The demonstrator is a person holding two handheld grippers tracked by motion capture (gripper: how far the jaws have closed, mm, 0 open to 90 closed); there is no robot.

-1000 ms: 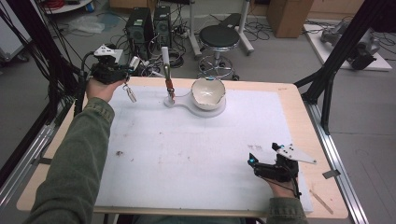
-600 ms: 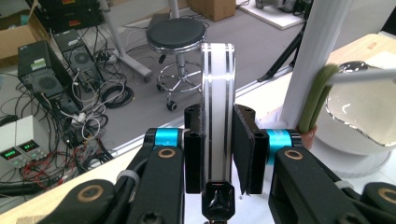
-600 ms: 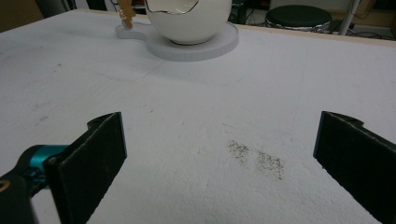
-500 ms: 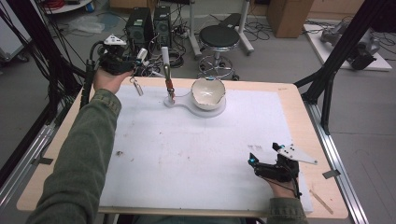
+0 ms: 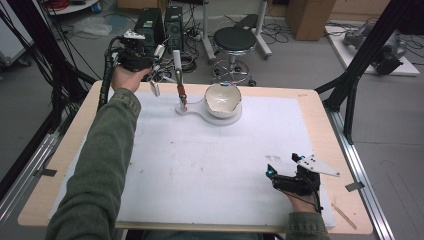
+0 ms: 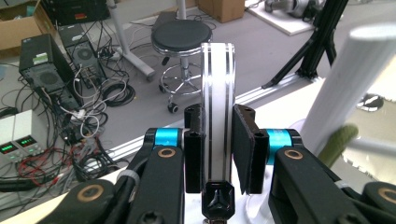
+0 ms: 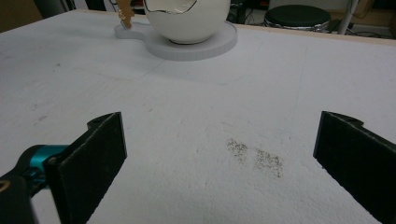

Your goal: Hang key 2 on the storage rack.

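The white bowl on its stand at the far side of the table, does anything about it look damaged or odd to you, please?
Yes. The white bowl has a jagged, uneven rim, as if a piece has broken out of it; the right gripper view shows the ragged edge too. It sits upright on its round white stand.

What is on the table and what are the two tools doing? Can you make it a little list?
table: wooden table under a white mat
bowl: white egg-shaped bowl with a broken rim, on a white base at the far side
left tool: raised beyond the far left corner, shut on a white strip with dark lines
right tool: open, holding nothing, low over the mat near the right front
floor behind: black stool, computer boxes, cables
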